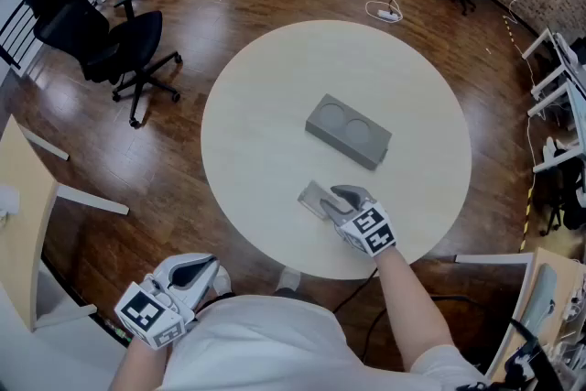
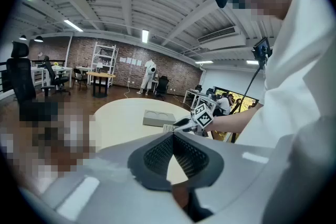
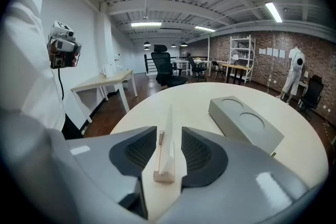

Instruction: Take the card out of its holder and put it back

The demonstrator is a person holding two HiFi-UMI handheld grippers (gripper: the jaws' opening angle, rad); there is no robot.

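A pale card [image 3: 169,128] stands upright in a small wooden holder [image 3: 164,173] on the round table [image 1: 265,105]. My right gripper [image 3: 169,152] straddles it with a jaw on each side. The jaws are open and a gap shows between the pads and the card. In the head view the card and holder [image 1: 314,197] sit near the table's front edge, at the tips of the right gripper [image 1: 341,197]. My left gripper [image 1: 203,270] hangs off the table at the lower left. Its fingertips meet with nothing between them in the left gripper view [image 2: 173,139].
A grey block with two round recesses [image 1: 348,131] lies in the middle of the table, beyond the card [image 3: 244,123]. A black office chair [image 1: 119,46] stands on the wooden floor at the far left. Desks and cables line the room's edges.
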